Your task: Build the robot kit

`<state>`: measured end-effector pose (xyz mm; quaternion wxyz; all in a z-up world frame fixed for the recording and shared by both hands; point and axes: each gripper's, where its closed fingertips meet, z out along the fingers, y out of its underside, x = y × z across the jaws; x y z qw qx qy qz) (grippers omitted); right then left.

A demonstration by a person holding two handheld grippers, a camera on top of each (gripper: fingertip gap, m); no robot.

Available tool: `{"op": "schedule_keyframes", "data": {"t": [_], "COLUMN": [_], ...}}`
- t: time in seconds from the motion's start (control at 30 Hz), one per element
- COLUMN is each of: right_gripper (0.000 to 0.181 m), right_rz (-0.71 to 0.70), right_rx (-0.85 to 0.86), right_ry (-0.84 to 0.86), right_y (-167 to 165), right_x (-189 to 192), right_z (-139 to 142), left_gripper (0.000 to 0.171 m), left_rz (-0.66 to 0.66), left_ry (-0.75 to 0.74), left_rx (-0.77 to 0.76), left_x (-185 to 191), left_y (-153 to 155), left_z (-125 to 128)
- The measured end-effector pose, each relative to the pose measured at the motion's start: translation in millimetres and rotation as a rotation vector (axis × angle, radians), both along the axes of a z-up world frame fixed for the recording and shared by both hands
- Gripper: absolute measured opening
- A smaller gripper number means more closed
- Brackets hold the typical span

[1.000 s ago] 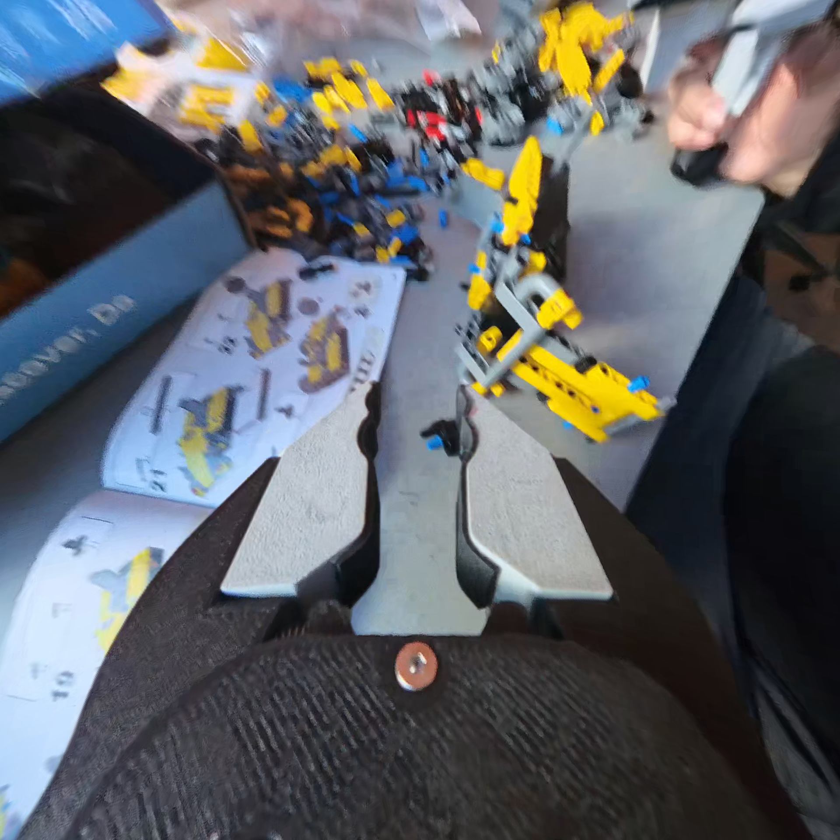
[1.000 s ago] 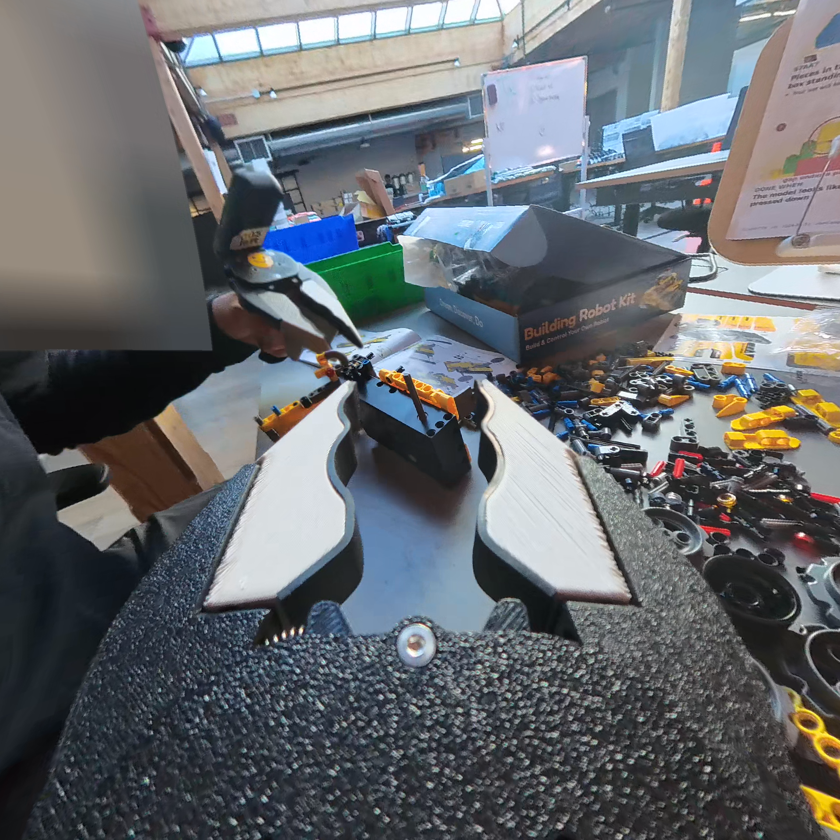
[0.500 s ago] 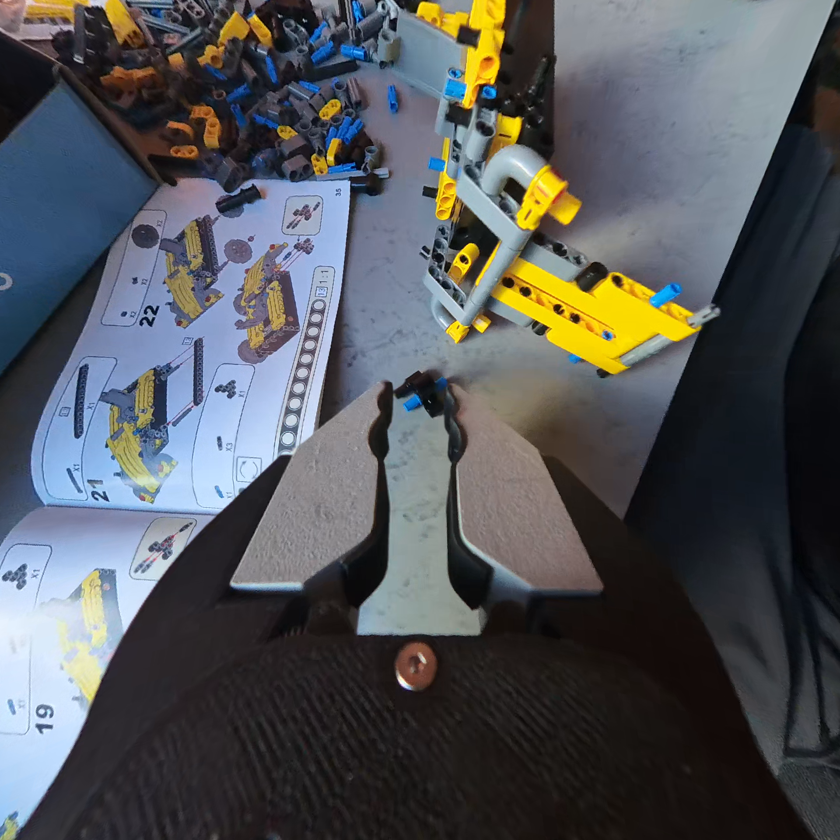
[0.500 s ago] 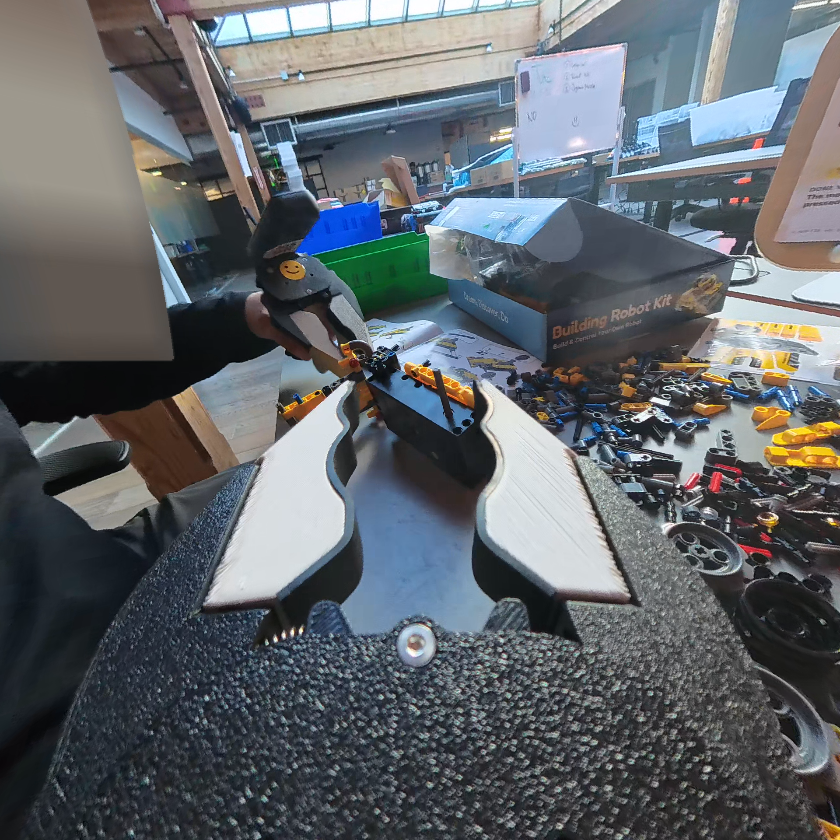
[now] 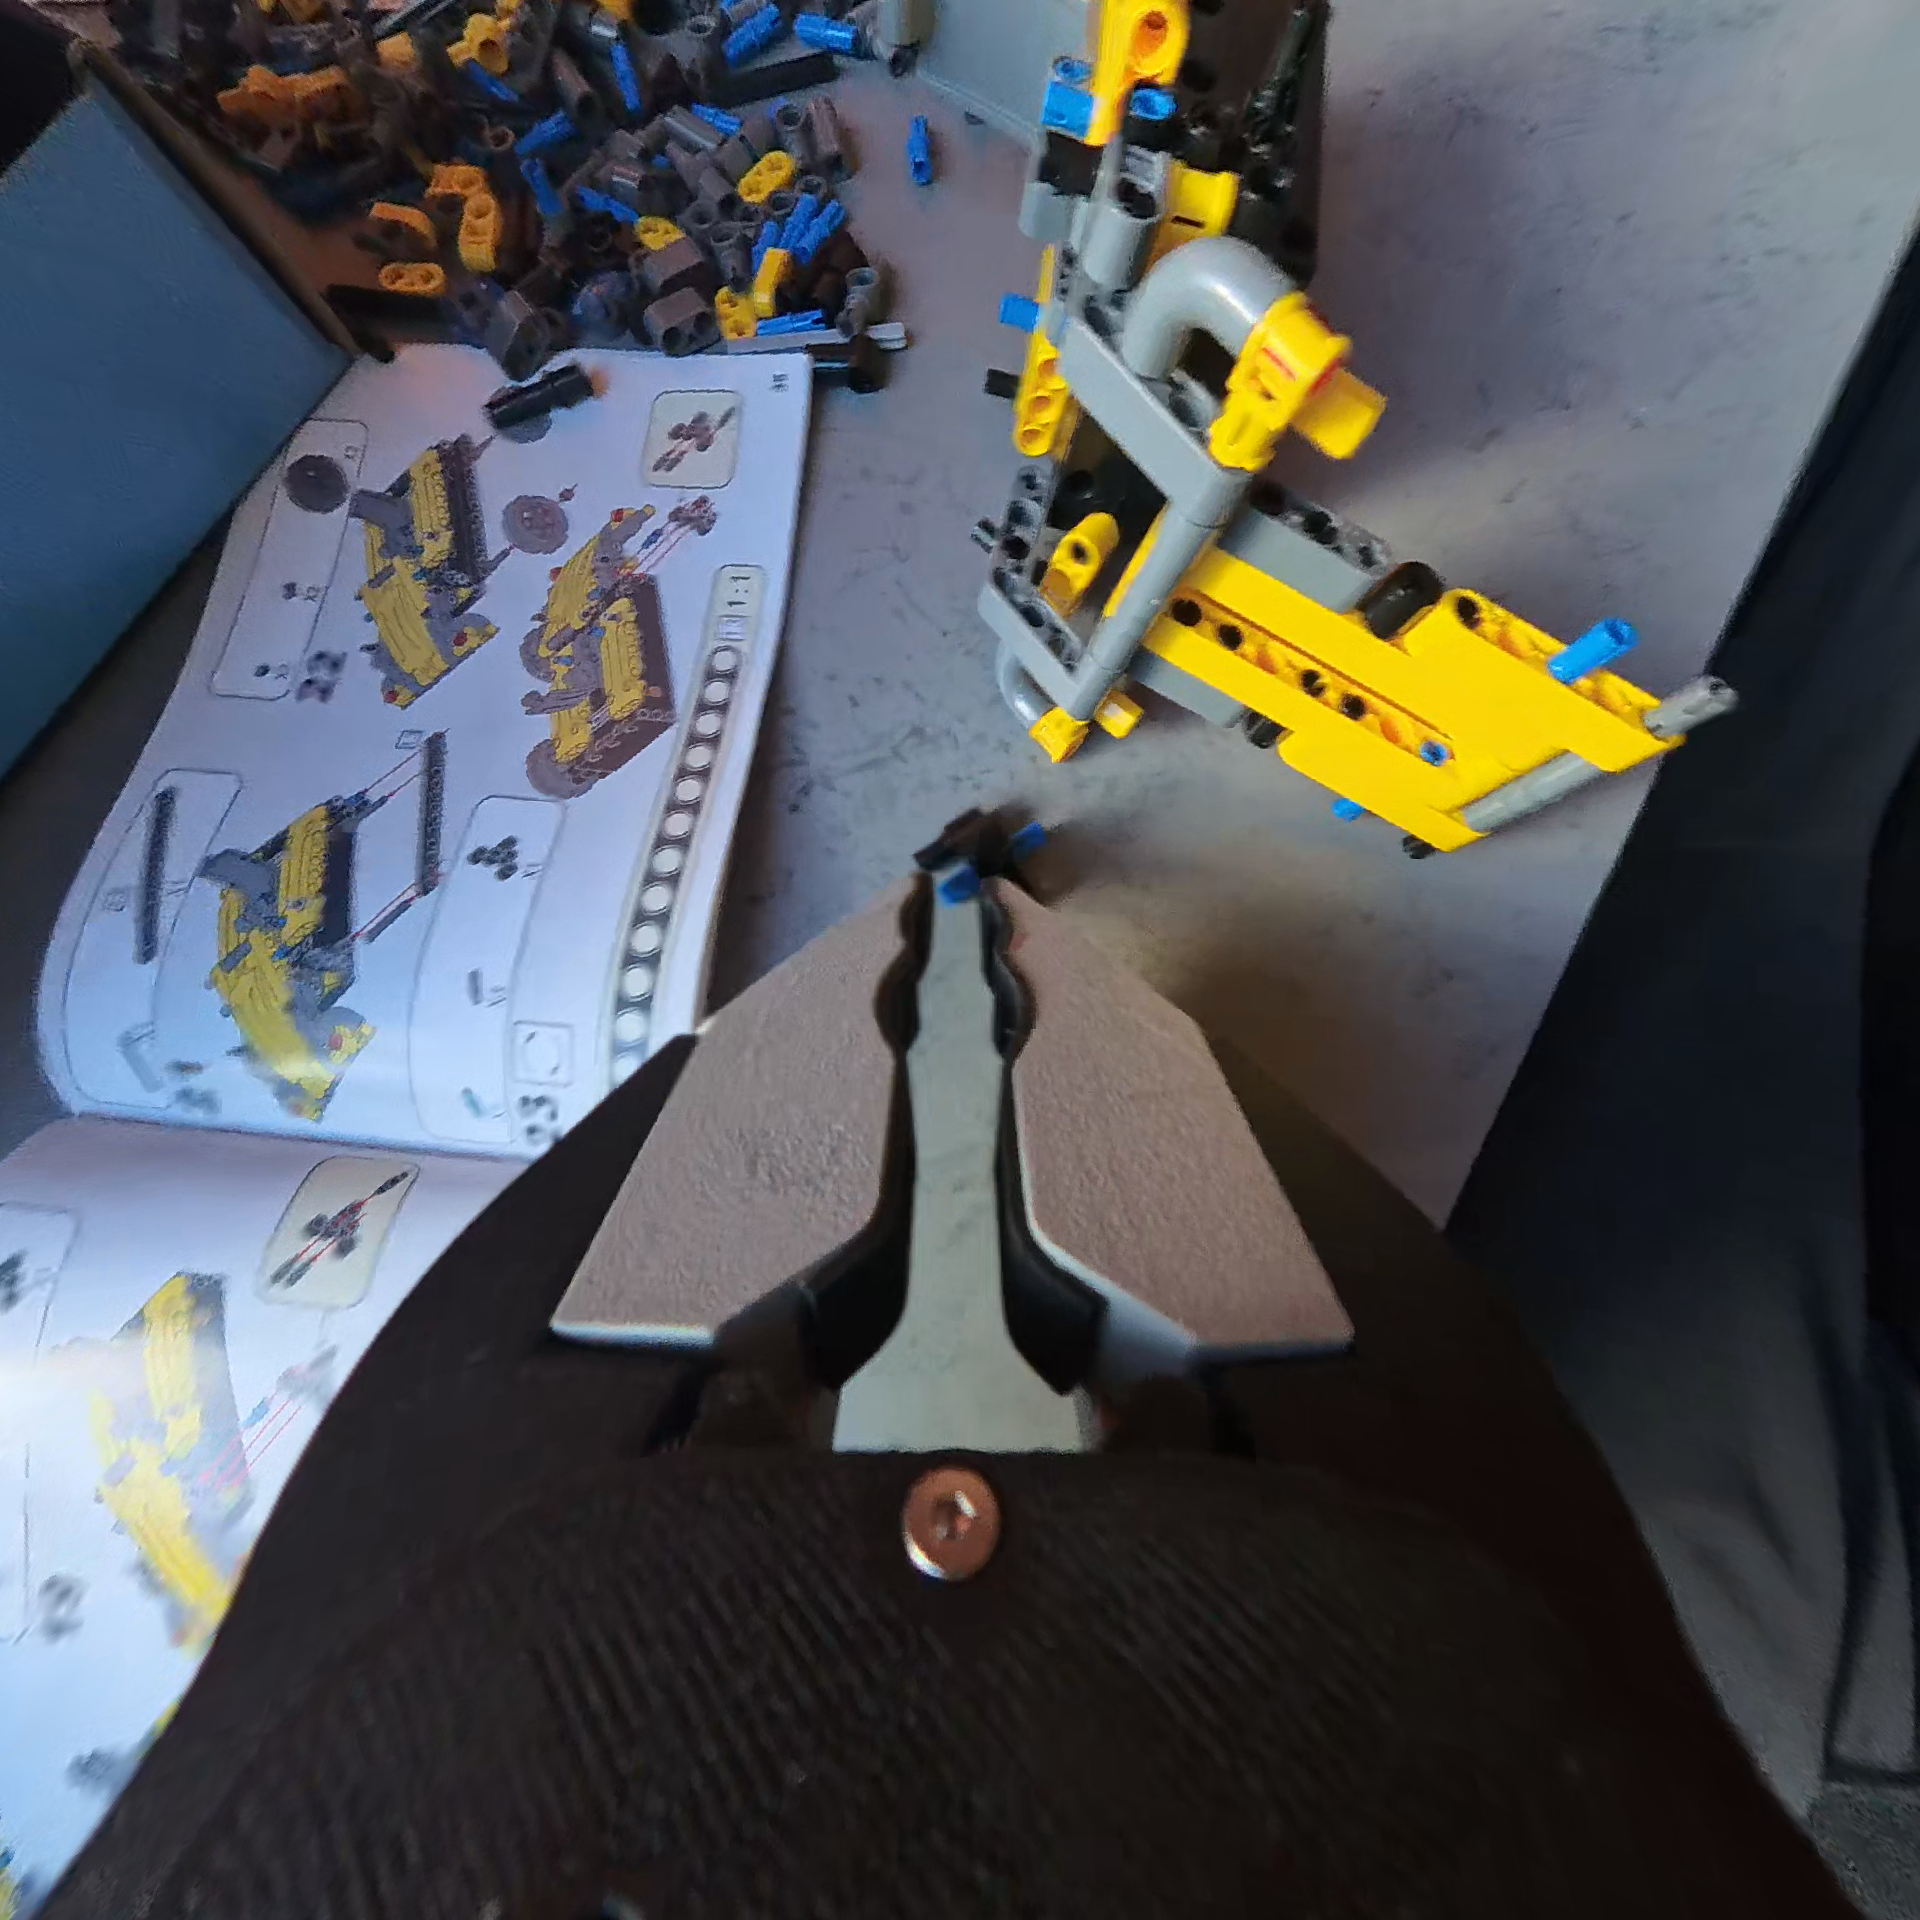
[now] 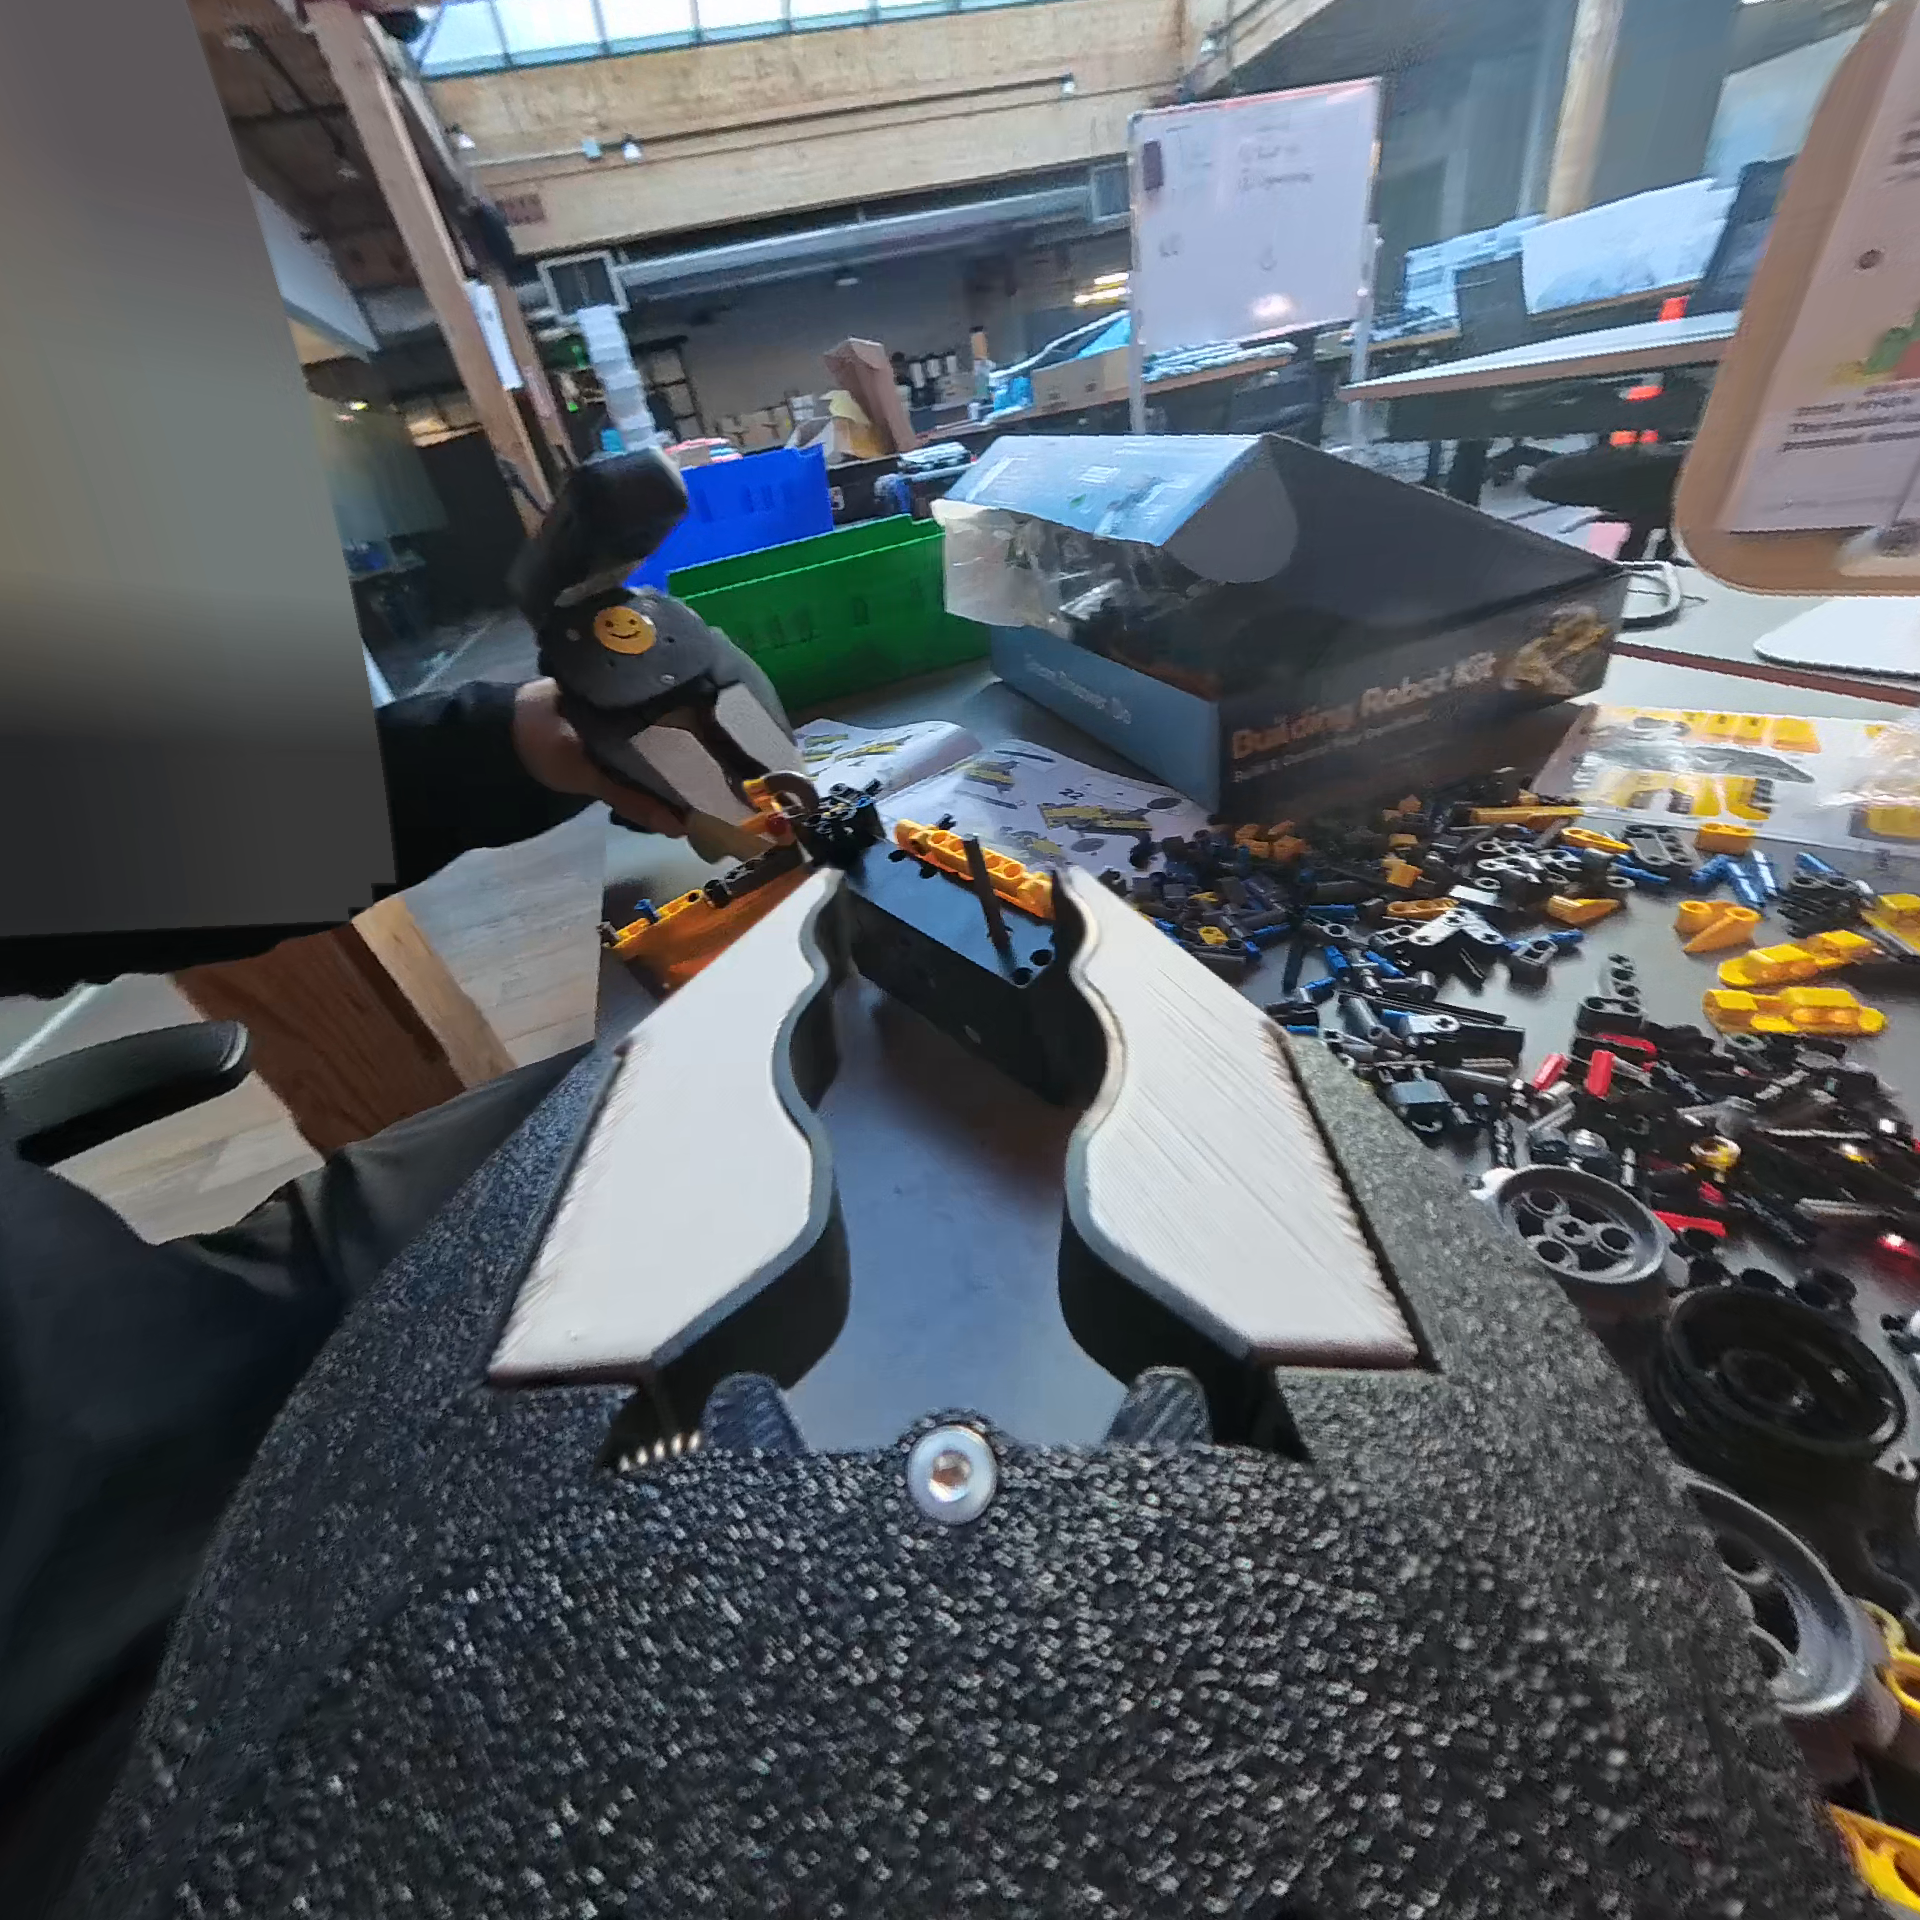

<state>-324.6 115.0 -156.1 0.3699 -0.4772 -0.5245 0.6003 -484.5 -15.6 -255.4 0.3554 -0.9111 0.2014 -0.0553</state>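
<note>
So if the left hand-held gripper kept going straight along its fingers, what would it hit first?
Probably the yellow and grey model. The left hand-held gripper, shut on a small black and blue connector piece, points just short of it; depth is unclear.

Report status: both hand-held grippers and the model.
Left hand-held gripper shut on small black-and-blue connector piece. Right hand-held gripper clamps yellow-and-grey model by its black block. Open instruction booklet beside it.

On the table [image 5: 1558,260], an open instruction booklet [image 5: 436,748] lies left of a part-built model [image 5: 1247,582], loose pieces [image 5: 623,229] heaped behind both, a box [image 5: 135,353] at far left.
</note>
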Motion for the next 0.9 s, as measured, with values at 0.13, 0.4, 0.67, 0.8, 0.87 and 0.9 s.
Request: {"op": "schedule_keyframes", "data": {"t": [0.13, 0.4, 0.67, 0.8, 0.87, 0.9], "right_gripper": [0.029, 0.021, 0.007, 0.009, 0.005, 0.006], "right_rz": [-0.031, -0.044, -0.021, -0.025, -0.036, -0.032], "right_rx": [0.096, 0.303, 0.302, 0.3, 0.341, 0.359], "right_ry": [-0.098, -0.239, -0.244, -0.24, -0.239, -0.24], "right_y": [-5, -14, -11, -11, -9, -10], "right_x": [-10, -49, -55, -58, -59, -59], "right_z": [-13, -26, -33, -33, -33, -33], "left_gripper": [0.028, 0.061, 0.042, 0.042, 0.042, 0.042], "left_rz": [0.09, -0.054, -0.078, -0.059, -0.064, -0.07], "left_ry": [-0.01, 0.037, 0.246, 0.218, 0.218, 0.216], "left_rx": [0.083, 0.113, -0.025, -0.018, -0.01, -0.009], "left_x": [-7, 75, 74, 75, 76, 76], "left_y": [11, 76, 92, 94, 94, 94], "left_z": [38, 81, 30, 30, 30, 30]}}
